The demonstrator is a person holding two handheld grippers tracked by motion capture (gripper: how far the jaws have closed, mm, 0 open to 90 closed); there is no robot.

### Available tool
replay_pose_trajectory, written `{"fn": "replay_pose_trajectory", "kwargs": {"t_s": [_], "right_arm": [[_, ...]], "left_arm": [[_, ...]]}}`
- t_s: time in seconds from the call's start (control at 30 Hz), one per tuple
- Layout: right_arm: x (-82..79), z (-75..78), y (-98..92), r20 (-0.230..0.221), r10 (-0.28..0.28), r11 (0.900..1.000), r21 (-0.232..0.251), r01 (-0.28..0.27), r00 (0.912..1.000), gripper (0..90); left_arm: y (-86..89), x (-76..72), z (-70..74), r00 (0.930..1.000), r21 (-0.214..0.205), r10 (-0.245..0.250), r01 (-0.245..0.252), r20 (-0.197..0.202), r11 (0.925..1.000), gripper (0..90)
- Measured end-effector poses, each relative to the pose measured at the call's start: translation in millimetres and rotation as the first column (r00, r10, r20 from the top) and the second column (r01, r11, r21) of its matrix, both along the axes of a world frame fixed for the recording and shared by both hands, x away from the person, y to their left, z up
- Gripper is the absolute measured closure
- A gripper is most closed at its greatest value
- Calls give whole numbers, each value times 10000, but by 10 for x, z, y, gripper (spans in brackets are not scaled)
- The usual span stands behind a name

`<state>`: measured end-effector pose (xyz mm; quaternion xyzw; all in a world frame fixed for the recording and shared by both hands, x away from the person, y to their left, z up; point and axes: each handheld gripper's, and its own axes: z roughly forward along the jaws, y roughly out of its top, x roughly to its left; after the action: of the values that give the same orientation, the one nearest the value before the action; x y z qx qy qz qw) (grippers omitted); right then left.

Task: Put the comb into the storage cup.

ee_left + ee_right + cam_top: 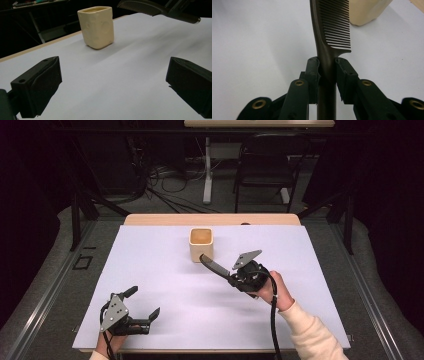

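Black two-jaw right gripper pinches dark plastic comb at its stiff, slick handle; looks light, w/ teeth toward cream square ceramic cup. Left gripper rests w/ jaws spread, empty. Grip low on handle, prob. best.

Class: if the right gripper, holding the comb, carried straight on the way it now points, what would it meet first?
Probably the cream square ceramic cup: the dark plastic comb in the right gripper aims at its side, though depth is unclear.

right gripper: clamped on dark comb, lifted above the sheet | comb: tip just beside cream square cup, at its near right corner | left gripper: jaws apart, nothing between them, low at near-left of white sheet | bench: wooden far edge showing.
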<state>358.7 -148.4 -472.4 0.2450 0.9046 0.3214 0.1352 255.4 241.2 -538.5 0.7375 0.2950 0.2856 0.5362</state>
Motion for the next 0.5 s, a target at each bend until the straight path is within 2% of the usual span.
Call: {"fn": "replay_pose_trajectory", "kwargs": {"t_s": [0.5], "right_arm": [[0, 48, -66, 205, -277, 9989, 371, 270, 9994, 727]], "left_arm": [[-2, -2, 1, 10000, -2, 0, 0, 12, 10000, 3]]}}
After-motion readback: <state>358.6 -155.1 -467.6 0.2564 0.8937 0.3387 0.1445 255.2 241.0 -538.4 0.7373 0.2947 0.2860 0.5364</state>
